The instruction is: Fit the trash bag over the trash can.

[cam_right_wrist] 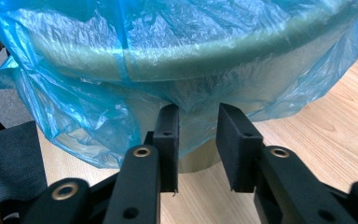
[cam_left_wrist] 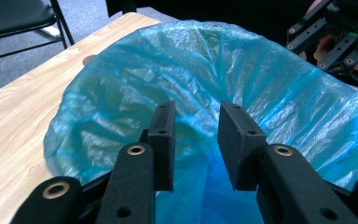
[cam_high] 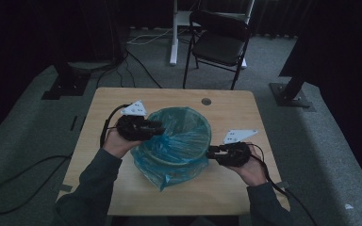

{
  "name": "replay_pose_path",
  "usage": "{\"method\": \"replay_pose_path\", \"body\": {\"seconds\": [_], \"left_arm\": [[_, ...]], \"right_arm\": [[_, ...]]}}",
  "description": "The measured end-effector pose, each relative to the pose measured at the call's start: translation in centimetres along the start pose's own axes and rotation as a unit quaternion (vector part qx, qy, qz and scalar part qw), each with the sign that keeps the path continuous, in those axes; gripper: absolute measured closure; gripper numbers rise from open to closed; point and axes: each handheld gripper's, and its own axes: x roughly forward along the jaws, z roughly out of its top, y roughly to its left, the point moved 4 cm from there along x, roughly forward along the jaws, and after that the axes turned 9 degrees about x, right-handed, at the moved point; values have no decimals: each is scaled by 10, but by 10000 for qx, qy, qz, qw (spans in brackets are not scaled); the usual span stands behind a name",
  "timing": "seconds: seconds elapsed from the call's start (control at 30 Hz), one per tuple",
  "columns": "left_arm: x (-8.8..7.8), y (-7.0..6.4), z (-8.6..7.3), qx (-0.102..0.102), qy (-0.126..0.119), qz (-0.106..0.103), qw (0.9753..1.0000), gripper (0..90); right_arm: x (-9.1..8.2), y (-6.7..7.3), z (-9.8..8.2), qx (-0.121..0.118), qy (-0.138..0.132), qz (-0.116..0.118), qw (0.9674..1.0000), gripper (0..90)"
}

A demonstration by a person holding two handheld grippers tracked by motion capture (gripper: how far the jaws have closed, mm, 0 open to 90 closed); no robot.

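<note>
Round pale bin (cam_high: 172, 162) lined with crinkled blue plastic bag (cam_high: 181, 136) — upright at mid-table, mouth up, axis vertical. Left gripper (cam_high: 160, 126) over near-left rim, jaws parted, film between, unpinched. Right gripper (cam_high: 210, 152) at right flank — jaws parted on loose skirt. Wooden table (cam_high: 226, 106); black folding chair (cam_high: 219, 42) beyond.

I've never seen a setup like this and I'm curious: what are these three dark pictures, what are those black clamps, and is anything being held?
A person at a wooden table holds a hand-held two-jaw clamp in each hand. One picture looks down from above; the others come from cameras on each clamp. On the table stands a round bin lined with a blue plastic bag. The left gripper hovers at the bag's rim, the right gripper at its overhanging skirt. Both sets of jaws stand apart; neither pinches anything.
</note>
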Motion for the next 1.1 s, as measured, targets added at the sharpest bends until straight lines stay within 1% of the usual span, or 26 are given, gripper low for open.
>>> {"method": "replay_pose_path", "body": {"seconds": [0.1,0.27,0.37,0.47,0.53,0.63,0.73,0.8,0.9,0.97,1.0,1.07,1.1], "left_arm": [[5,-1,4,121,143,-3,9998,683],[14,-1,10,240,371,-34,9990,688],[21,0,12,377,592,64,9975,688],[28,0,15,464,725,82,9963,687],[32,0,17,527,823,130,9951,687],[36,0,20,588,892,145,9942,684],[40,0,23,630,964,105,9933,682],[43,1,25,669,1050,108,9922,681],[48,1,26,724,1149,137,9906,679],[50,1,27,823,1203,201,9891,675],[52,1,27,813,1200,207,9892,674],[54,1,27,834,1241,229,9885,674],[56,1,26,858,1288,238,9877,673]], "right_arm": [[-1,0,0,-7,-19,-13,10000,735],[-2,0,0,-5,-29,-12,10000,765],[-2,-1,0,2,-26,-13,10000,774],[-3,-1,0,4,-25,-11,10000,782],[-3,-1,0,5,-27,-12,10000,783],[-4,-1,0,17,-37,-7,10000,784],[-4,-1,0,15,-39,-2,10000,786],[-4,-1,0,11,-37,-2,10000,787],[-4,-1,-1,14,-43,1,10000,789],[-5,-1,-1,15,-45,-3,10000,788],[-5,-1,-1,18,-44,-3,10000,789],[-5,-1,-1,21,-36,-4,10000,790],[-5,-1,-1,21,-34,-3,10000,791]]}}
